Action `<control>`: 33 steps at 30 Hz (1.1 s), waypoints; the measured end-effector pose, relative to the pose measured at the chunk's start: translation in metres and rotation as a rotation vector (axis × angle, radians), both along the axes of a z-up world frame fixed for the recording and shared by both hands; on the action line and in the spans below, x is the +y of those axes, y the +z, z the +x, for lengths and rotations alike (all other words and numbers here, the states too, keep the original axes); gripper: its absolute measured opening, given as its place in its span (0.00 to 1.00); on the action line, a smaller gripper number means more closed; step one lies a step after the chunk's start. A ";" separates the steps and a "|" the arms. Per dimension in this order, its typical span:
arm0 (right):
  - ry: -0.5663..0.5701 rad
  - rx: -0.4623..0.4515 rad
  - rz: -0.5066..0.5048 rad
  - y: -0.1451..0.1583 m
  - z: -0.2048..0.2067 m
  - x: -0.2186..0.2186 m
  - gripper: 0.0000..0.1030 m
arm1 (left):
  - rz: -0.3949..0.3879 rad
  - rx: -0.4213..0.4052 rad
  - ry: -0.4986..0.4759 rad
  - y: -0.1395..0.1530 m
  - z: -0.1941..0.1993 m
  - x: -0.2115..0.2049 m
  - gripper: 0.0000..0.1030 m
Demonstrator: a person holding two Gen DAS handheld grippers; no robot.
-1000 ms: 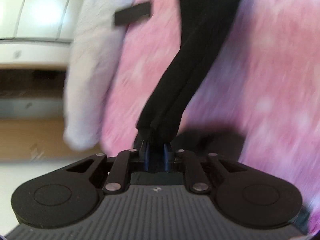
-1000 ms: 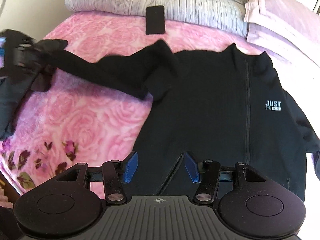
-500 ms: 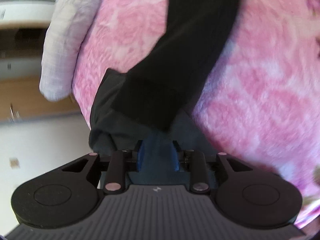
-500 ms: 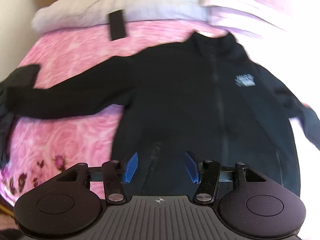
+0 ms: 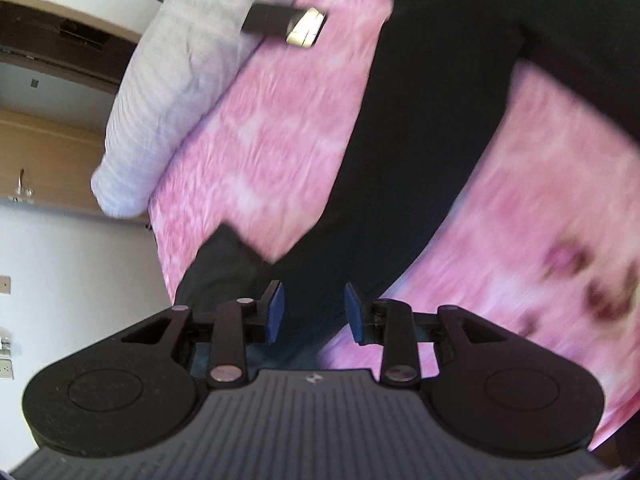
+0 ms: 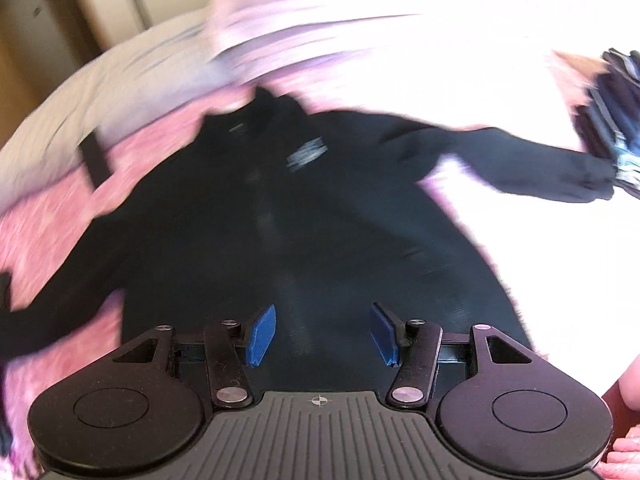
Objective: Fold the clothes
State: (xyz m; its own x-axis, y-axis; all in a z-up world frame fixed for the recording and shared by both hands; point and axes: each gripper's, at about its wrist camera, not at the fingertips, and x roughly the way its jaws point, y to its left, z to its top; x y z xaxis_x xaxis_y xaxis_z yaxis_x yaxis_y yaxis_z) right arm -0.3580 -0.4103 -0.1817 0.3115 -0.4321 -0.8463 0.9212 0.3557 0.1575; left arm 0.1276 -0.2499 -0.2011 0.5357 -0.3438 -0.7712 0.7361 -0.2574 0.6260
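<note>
- My left gripper (image 5: 314,312) has just been opening its jaws; the blue pads (image 5: 275,312) stand apart with a clear gap, and neither presses on anything.
- In the left wrist view the black sleeve (image 5: 420,152) of the jacket runs down across the pink floral bedspread (image 5: 256,140) toward that gap. Its cuff end lies flat under and ahead of the pads, released.
- A darker piece of cloth (image 5: 216,268) hangs at the edge of the bed beside the cuff; I cannot tell what garment it is.
- A striped pale pillow (image 5: 172,80) lies along the far edge of the bed, with a small dark rectangular object (image 5: 280,24) just beside it on the bedspread.
- My right gripper (image 6: 320,332) has its jaws parted about halfway, empty, hanging above the lower hem area of the jacket.
- The right wrist view is heavily blurred. It shows the black zip jacket (image 6: 280,208) spread front-up on the bed, a pale chest logo (image 6: 306,156) smeared, both sleeves stretched outward to the sides.
- The far sleeve's cuff (image 6: 588,180) reaches toward a stack of dark folded items (image 6: 616,120) at the right; I cannot tell whether they touch.
- Part of a hand (image 6: 628,440) shows at the lower right corner.
</note>
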 end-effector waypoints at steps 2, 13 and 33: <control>-0.051 -0.021 -0.011 -0.003 -0.040 -0.031 0.54 | -0.001 0.002 0.015 0.003 -0.040 -0.010 0.29; -0.422 -0.190 0.005 -0.056 -0.287 -0.231 0.54 | 0.112 0.056 -0.051 -0.001 -0.270 -0.066 0.35; -0.371 -0.160 -0.335 -0.080 -0.339 -0.302 0.06 | 0.186 -0.048 -0.188 0.008 -0.374 -0.136 0.36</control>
